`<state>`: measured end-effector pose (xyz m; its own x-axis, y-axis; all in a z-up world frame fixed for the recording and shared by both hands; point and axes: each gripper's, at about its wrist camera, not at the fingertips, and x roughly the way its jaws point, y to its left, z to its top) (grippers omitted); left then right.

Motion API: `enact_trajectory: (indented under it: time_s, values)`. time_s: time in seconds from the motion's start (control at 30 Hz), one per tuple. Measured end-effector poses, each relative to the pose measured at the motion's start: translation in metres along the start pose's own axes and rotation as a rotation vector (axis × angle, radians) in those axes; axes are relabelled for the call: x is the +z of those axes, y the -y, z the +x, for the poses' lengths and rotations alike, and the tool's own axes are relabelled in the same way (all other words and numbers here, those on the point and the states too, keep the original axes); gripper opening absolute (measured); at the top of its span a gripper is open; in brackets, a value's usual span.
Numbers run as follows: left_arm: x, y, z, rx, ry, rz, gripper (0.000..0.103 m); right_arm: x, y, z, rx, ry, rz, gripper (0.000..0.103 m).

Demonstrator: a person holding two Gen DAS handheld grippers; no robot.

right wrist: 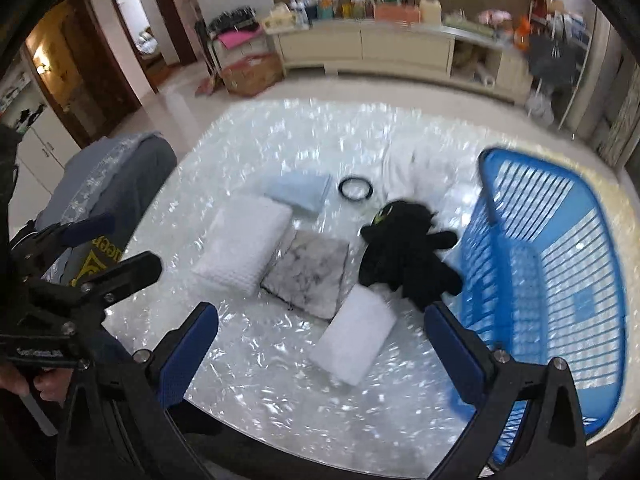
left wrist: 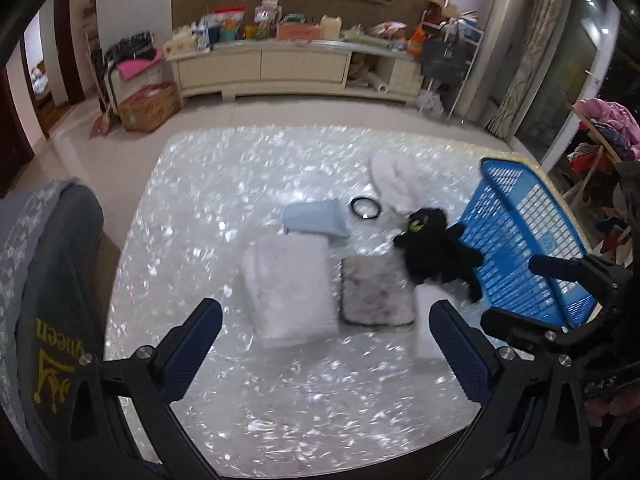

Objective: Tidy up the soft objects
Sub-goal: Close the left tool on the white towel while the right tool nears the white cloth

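White small pad (right wrist: pixel 354 342) clear, right view only

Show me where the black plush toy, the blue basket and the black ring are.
black plush toy (right wrist: pixel 404 252), right wrist view, on its body.
blue basket (right wrist: pixel 486 184), right wrist view, on its near-left rim.
black ring (left wrist: pixel 353 209), left wrist view, on its left edge.

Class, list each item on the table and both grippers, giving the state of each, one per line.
Blue basket: upright, empty.
Black plush toy: lying against the basket.
Large white towel: folded, flat.
Light blue cloth: folded.
Grey mat: flat.
Small white pad: flat.
Black ring: lying flat.
Left gripper: open, empty.
Right gripper: open, empty.
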<state>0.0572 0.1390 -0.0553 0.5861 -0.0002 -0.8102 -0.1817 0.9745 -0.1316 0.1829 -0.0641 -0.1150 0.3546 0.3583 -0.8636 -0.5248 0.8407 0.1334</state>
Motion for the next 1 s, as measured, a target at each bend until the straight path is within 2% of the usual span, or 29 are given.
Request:
enact_trajectory:
  time_s: [0.13, 0.23, 0.47, 0.77, 0.93, 1.0]
  values:
    - [-0.005, -0.015, 0.024, 0.013, -0.047, -0.008, 0.103, 0.004, 0.005, 0.030, 0.006, -0.091, 0.079, 0.098]
    - [-0.006, -0.025, 0.043, 0.021, -0.082, -0.001, 0.103, 0.005, 0.008, 0.049, -0.023, -0.159, 0.114, 0.095]
    - [-0.003, -0.042, 0.084, 0.032, -0.163, -0.011, 0.103, -0.005, 0.021, 0.077, -0.095, -0.259, 0.163, 0.094]
    - [-0.003, -0.063, 0.123, 0.072, -0.231, 0.002, 0.103, -0.013, 0.032, 0.103, -0.131, -0.321, 0.184, 0.094]
    - [-0.004, -0.079, 0.130, 0.059, -0.254, -0.021, 0.103, -0.022, 0.028, 0.127, -0.140, -0.348, 0.194, 0.094]
    - [-0.005, -0.083, 0.135, 0.045, -0.268, -0.034, 0.103, -0.020, 0.031, 0.138, -0.140, -0.360, 0.207, 0.089]
